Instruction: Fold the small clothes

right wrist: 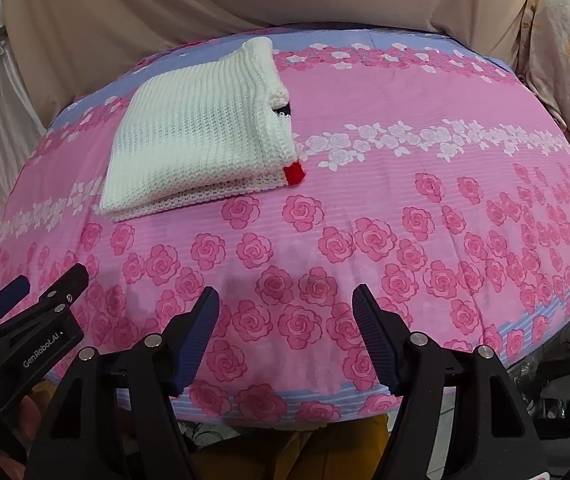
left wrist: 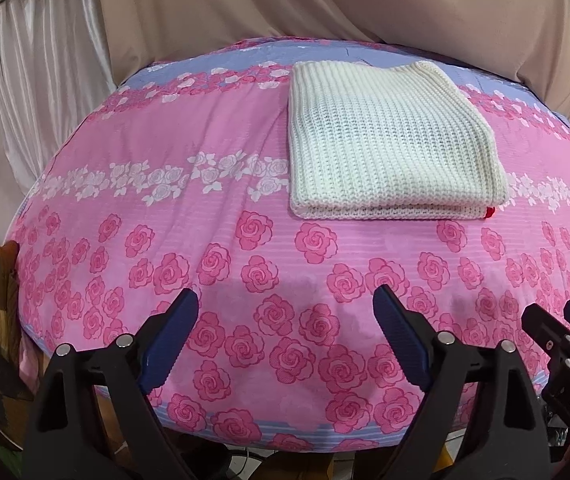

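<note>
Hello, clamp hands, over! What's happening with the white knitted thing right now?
Left gripper open, empty. Right gripper open, empty. White knit garment lies folded on the rose-print cover, clear of both grippers. Nothing in the way.

Looks like a bedroom in a home. A soft pink sheet (left wrist: 133, 152) with printed roses and a blue band at the edges, spread flat like a bed cover. Behind it, beige cloth (left wrist: 325, 0) hanging in loose folds, and shiny pale curtains (left wrist: 45, 60) at the left side. At the far right in the right wrist view, a flowered cloth (right wrist: 561, 40) hanging down. A folded white knitted garment (right wrist: 197, 136) lying on the sheet, like washing at home.
</note>
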### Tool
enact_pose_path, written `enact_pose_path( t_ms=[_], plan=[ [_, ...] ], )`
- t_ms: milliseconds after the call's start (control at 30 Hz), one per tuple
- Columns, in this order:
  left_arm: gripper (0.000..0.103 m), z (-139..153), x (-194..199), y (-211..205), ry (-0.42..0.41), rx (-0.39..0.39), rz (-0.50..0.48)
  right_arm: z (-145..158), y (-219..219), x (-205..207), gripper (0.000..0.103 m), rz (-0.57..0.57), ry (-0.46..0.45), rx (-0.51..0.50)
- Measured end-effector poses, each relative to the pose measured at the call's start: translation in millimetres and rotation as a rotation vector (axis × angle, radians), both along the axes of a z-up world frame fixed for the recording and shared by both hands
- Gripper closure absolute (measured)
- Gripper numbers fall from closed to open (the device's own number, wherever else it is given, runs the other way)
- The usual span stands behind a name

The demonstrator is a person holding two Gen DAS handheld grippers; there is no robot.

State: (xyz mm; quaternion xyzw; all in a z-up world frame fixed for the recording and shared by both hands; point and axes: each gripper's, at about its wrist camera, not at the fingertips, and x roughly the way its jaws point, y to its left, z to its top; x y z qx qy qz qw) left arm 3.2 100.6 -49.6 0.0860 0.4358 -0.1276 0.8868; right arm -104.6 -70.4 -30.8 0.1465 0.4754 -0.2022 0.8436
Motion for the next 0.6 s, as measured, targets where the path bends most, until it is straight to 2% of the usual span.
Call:
enact_pose_path(
  t_ms=[600],
  plan=[
    [0.018, 1.4, -6.9, -9.1, -0.008, 0.007, -0.027, -2.6, 0.2, -1.4, 0.036, 0.006, 0.006, 0.001]
  ],
)
